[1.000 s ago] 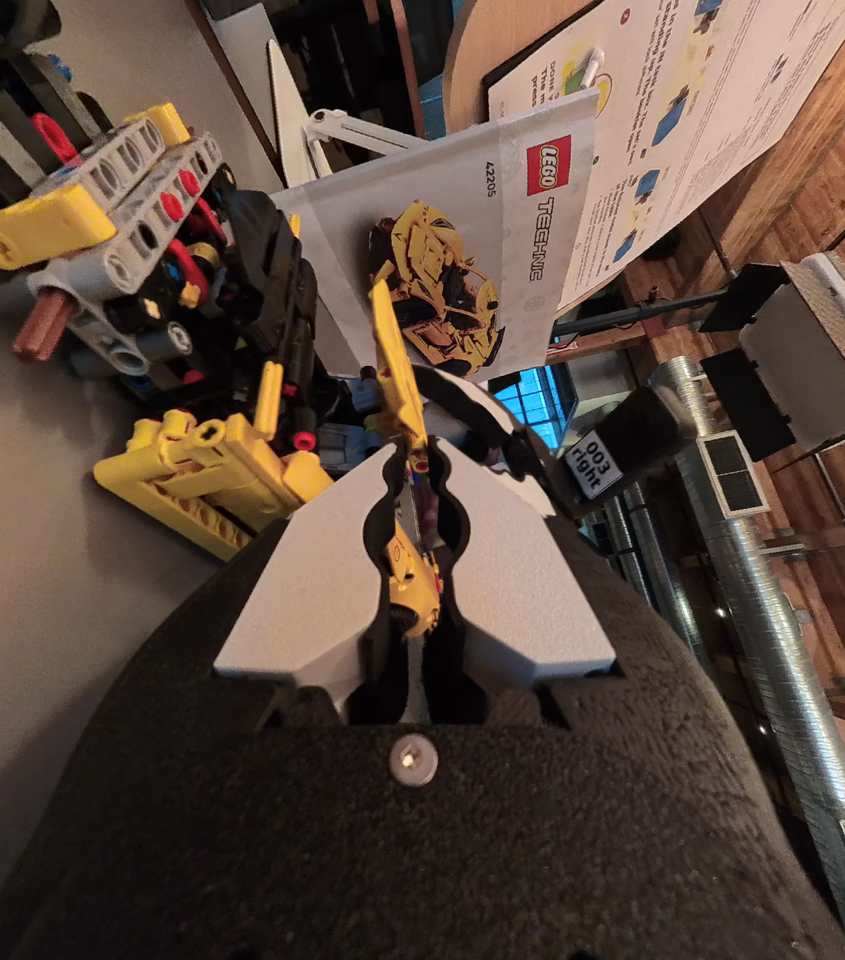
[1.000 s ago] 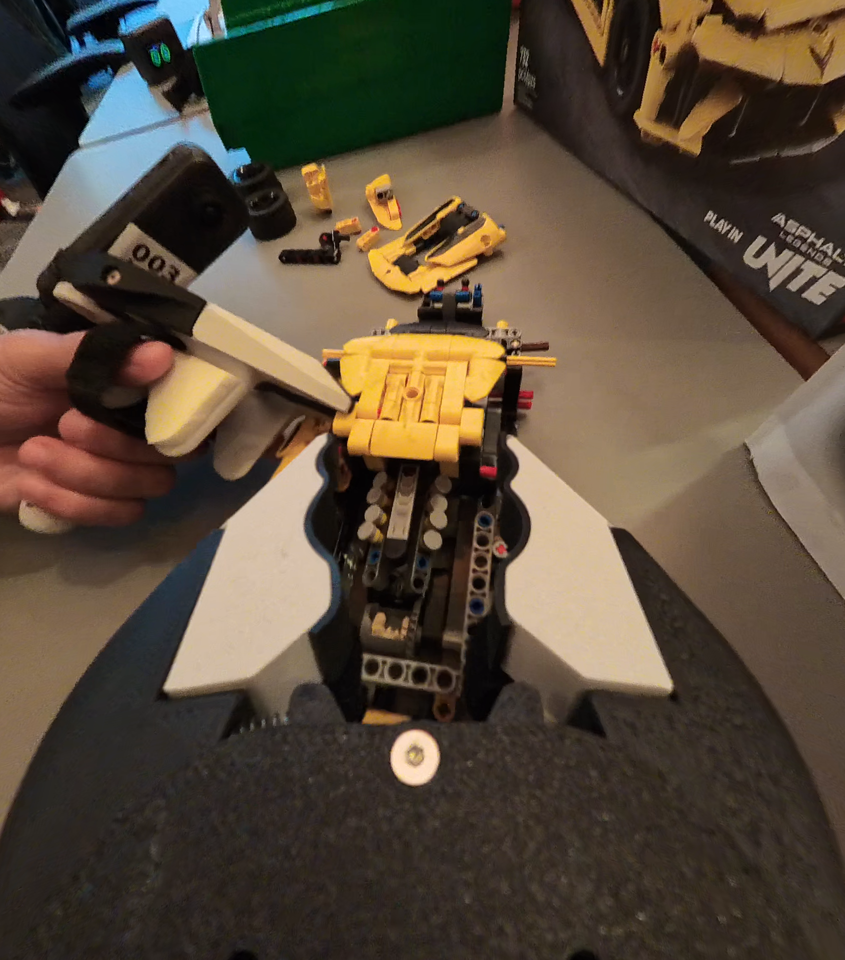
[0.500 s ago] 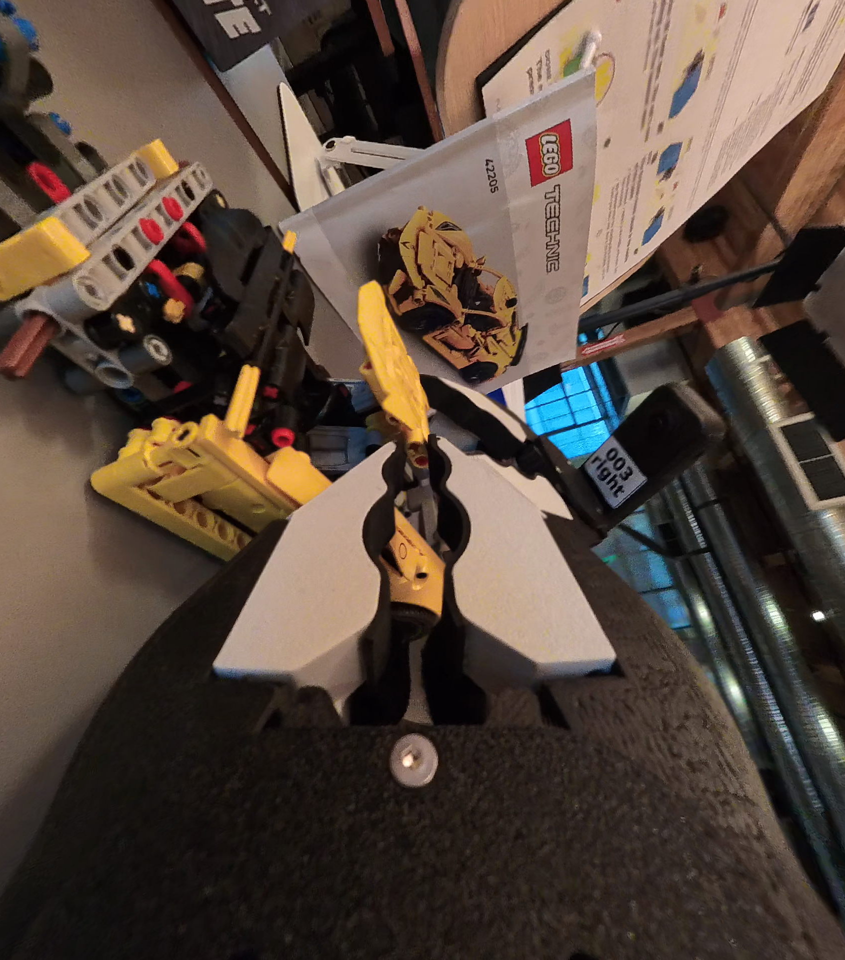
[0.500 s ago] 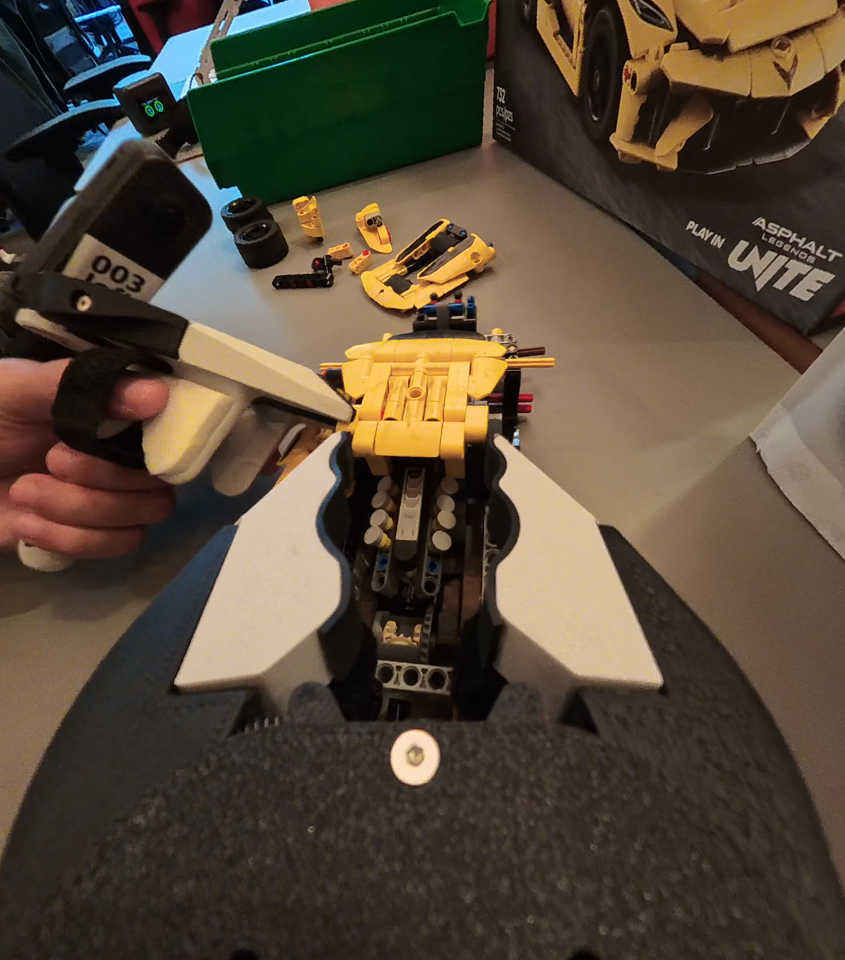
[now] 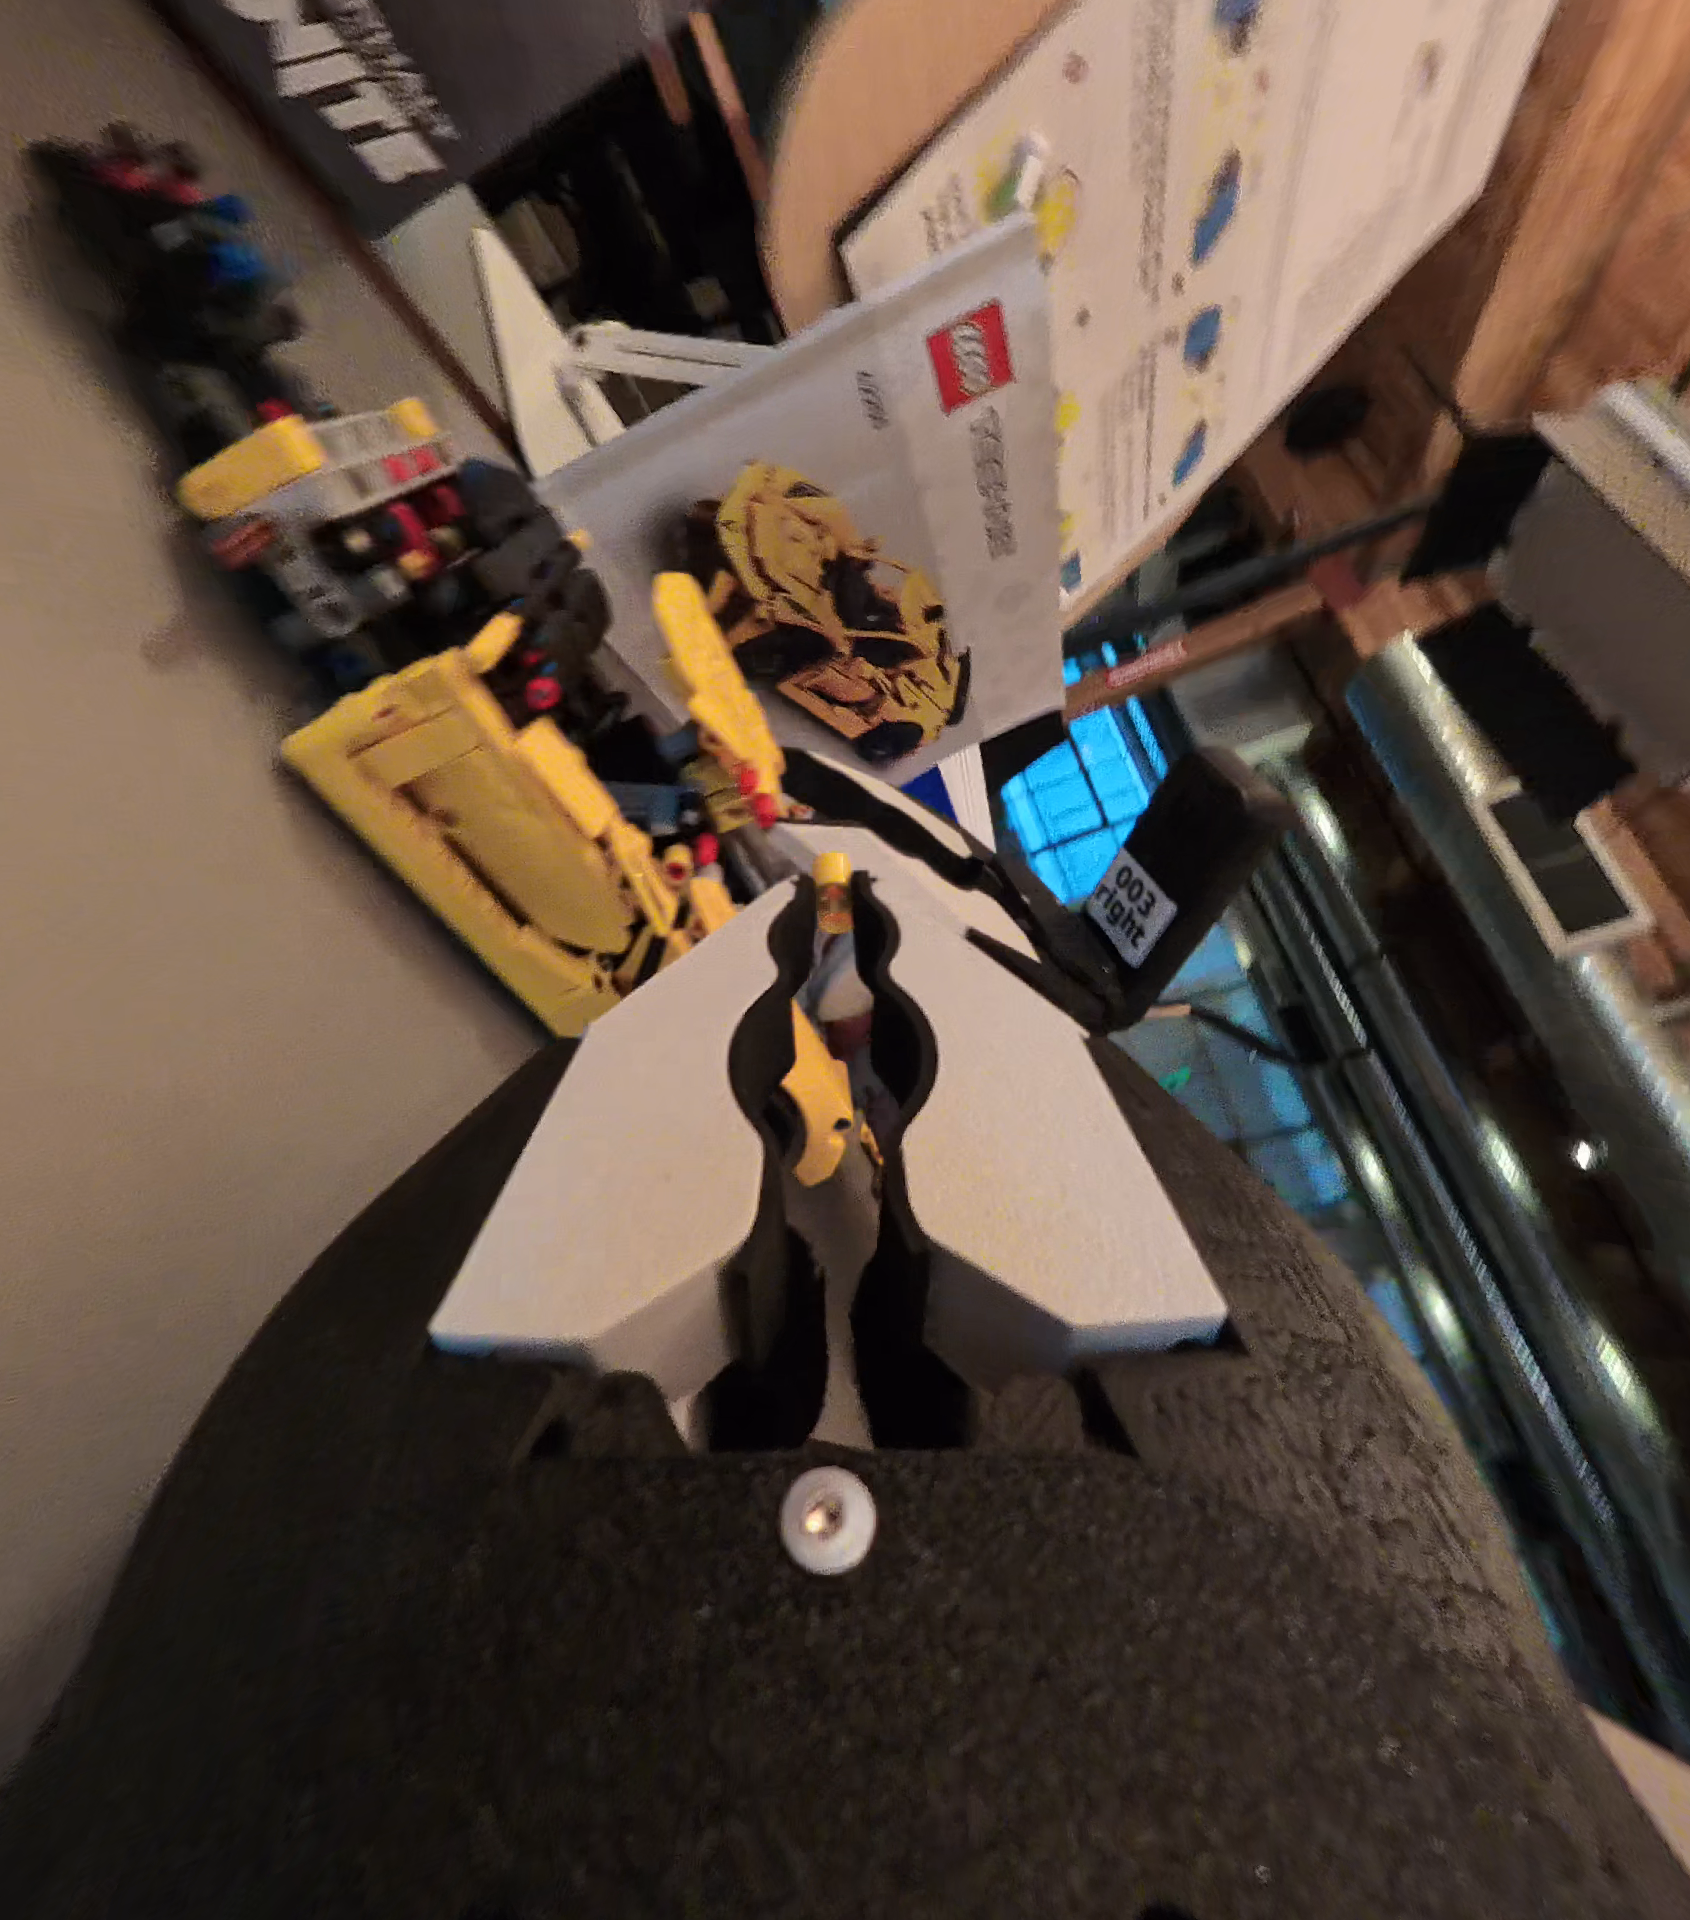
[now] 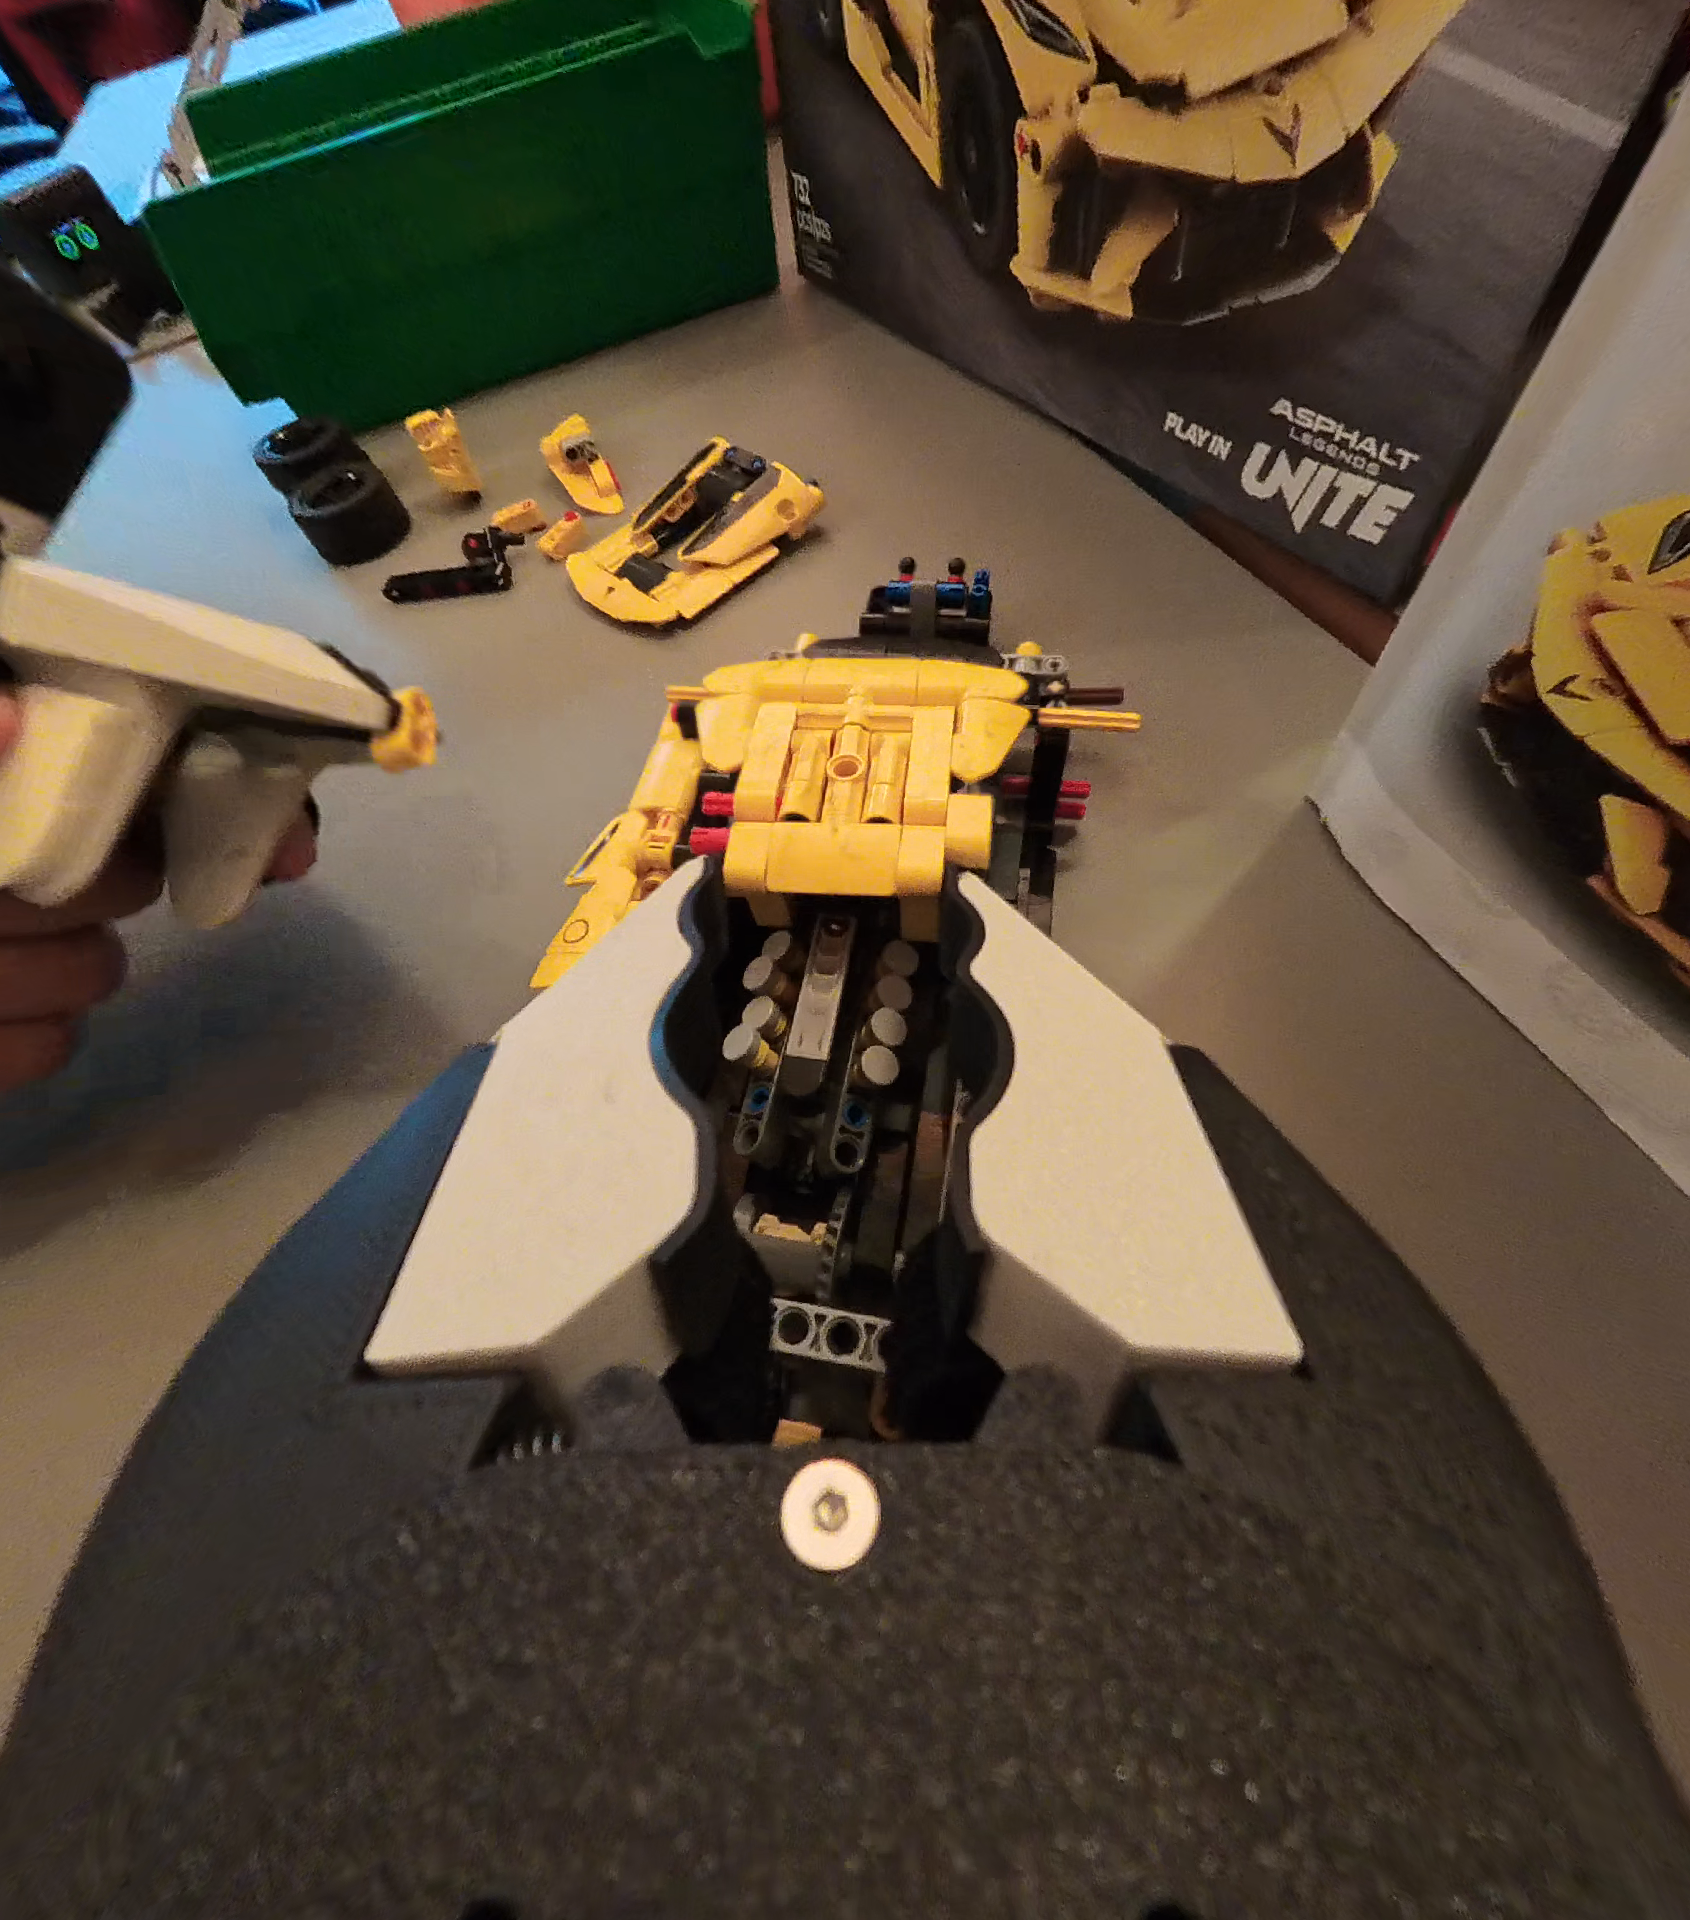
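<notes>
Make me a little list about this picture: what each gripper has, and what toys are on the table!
left gripper: shut on a small yellow piece, held off to the side of the car
right gripper: shut around the half-built yellow car
table: grey
loose parts: two black tyres, a yellow body panel, small yellow bits
behind: green bin, toy box
right side: instruction booklet

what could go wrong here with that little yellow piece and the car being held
The left gripper pinches the small yellow piece only at its very fingertips, above the table, so it could slip out and drop. The right gripper clamps the half-built yellow car around its exposed engine section; too hard a squeeze might pop parts loose. Thin axles jut out sideways and could snag.
</notes>
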Demonstrator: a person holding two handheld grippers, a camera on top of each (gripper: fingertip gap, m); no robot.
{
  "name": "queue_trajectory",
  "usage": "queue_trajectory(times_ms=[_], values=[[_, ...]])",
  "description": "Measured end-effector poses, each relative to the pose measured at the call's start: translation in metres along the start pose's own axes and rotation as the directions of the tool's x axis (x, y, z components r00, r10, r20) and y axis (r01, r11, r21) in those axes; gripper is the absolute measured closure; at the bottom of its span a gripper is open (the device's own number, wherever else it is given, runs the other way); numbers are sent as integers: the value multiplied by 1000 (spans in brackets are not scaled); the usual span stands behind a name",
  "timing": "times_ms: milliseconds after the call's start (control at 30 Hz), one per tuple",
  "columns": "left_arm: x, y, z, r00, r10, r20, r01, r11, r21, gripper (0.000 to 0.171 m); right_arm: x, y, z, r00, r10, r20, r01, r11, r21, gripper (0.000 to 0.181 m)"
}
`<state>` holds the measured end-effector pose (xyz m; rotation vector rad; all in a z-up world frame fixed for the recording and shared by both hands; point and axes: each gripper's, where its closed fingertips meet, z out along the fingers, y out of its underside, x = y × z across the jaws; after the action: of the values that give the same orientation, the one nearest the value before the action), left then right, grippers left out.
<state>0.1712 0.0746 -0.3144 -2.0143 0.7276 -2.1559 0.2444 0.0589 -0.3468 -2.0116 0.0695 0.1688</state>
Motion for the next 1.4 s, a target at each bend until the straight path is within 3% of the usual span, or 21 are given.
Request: queue_trajectory(times_ms=[100, 200, 267, 333, 367, 433, 533, 600, 700, 733, 867, 967, 1133, 1200, 1233, 1300, 1333, 1367, 1400], values=[[7, 3, 2, 986, 163, -18, -164, 977, -132, 165, -3, 1, -2, 999, -9, 40, 9, 1000, -4, 142], [11, 13, -2, 907, 413, -75, -418, 871, -257, 166, -5, 2, -4, 999, -2, 49, 3, 1000, -11, 141], [15, 18, -3, 725, 677, -124, -681, 679, -272, 166, -3, 0, -11, 999, 25, 36, -24, 999, -29, 116], [28, 26, -2, 478, 862, -169, -870, 438, -226, 165, -12, -16, -30, 997, 41, 67, -41, 999, 8, 124], [36, 29, -2, 332, 926, -178, -938, 304, -168, 165, -32, -26, -40, 978, 100, 182, -108, 994, 33, 134], [44, 34, -1, 103, 984, -146, -990, 87, -110, 165, -69, -36, -58, 877, 266, 400, -299, 954, 21, 127], [55, 50, -3, -103, 983, -151, -994, -109, -32, 165, -95, -36, -75, 726, 423, 543, -481, 876, -40, 130], [64, 58, -4, -175, 972, -160, -985, -173, 28, 165, -103, -27, -78, 644, 492, 586, -535, 837, -116, 136], [74, 66, -6, -209, 965, -161, -977, -199, 78, 165, -107, -19, -78, 557, 550, 622, -576, 795, -188, 156], [75, 66, -6, -216, 964, -156, -975, -206, 80, 165, -111, -16, -78, 550, 549, 629, -558, 802, -213, 153], [74, 75, -7, -260, 950, -173, -965, -250, 79, 165, -124, -19, -76, 554, 519, 651, -519, 827, -217, 151], [73, 74, -7, -287, 944, -163, -958, -280, 66, 165, -128, -18, -76, 549, 520, 655, -507, 829, -234, 167], [69, 74, -6, -267, 950, -161, -964, -265, 36, 165, -126, -16, -74, 594, 503, 628, -481, 848, -223, 168], [63, 74, -4, -177, 969, -172, -982, -186, -37, 165, -112, -10, -74, 667, 502, 551, -467, 858, -215, 168], [58, 75, -4, -122, 974, -193, -988, -138, -70, 161, -92, -1, -78, 747, 499, 439, -455, 866, -210, 167], [53, 69, -6, 36, 977, -212, -993, 11, -119, 150, -36, 27, -108, 904, 418, 91, -394, 896, -203, 167], [49, 60, -5, 125, 974, -191, -984, 97, -152, 148, -7, 45, -137, 932, 341, -123, -360, 905, -227, 167], [41, 48, -4, 219, 964, -152, -962, 187, -200, 147, 17, 67, -172, 914, 263, -307, -350, 895, -275, 167], [30, 40, -4, 316, 941, -125, -926, 277, -257, 144, 30, 85, -203, 883, 218, -416, -364, 878, -310, 167]])
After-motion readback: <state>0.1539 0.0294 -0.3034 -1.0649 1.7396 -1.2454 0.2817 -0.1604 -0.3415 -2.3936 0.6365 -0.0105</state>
